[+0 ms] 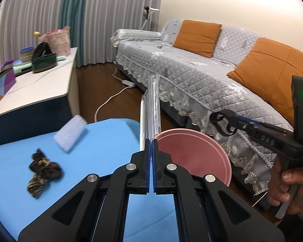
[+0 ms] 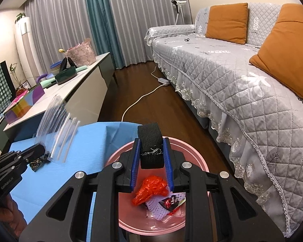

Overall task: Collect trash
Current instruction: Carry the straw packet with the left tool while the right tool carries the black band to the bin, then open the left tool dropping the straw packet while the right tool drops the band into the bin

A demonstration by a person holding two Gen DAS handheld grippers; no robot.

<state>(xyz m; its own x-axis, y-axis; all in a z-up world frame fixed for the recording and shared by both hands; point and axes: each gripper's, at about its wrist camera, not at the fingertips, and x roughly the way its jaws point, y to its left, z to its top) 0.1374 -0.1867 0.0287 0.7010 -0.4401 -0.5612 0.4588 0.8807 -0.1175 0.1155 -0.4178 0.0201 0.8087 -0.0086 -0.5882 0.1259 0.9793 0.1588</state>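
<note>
My left gripper (image 1: pixel 151 143) is shut on a clear plastic bag of straws (image 1: pixel 151 109), held upright above the blue table (image 1: pixel 103 145); it also shows in the right wrist view (image 2: pixel 52 125). My right gripper (image 2: pixel 151 147) is shut on a folded black strap (image 2: pixel 150 147), held over the pink bin (image 2: pixel 194 157). The bin holds a red plastic wrapper (image 2: pixel 151 187), a purple foam net (image 2: pixel 159 205) and a small dark wrapper (image 2: pixel 171 201). The bin (image 1: pixel 194 151) stands at the table's right edge. A white foam net (image 1: pixel 70 133) and a dark patterned scrunchie (image 1: pixel 42 169) lie on the table.
A grey quilted sofa (image 1: pixel 202 72) with orange cushions (image 1: pixel 196 36) runs along the right. A white sideboard (image 1: pixel 36 84) at left carries a green dish, bowls and a pink basket. A white power cord (image 1: pixel 111 100) lies on the dark wooden floor.
</note>
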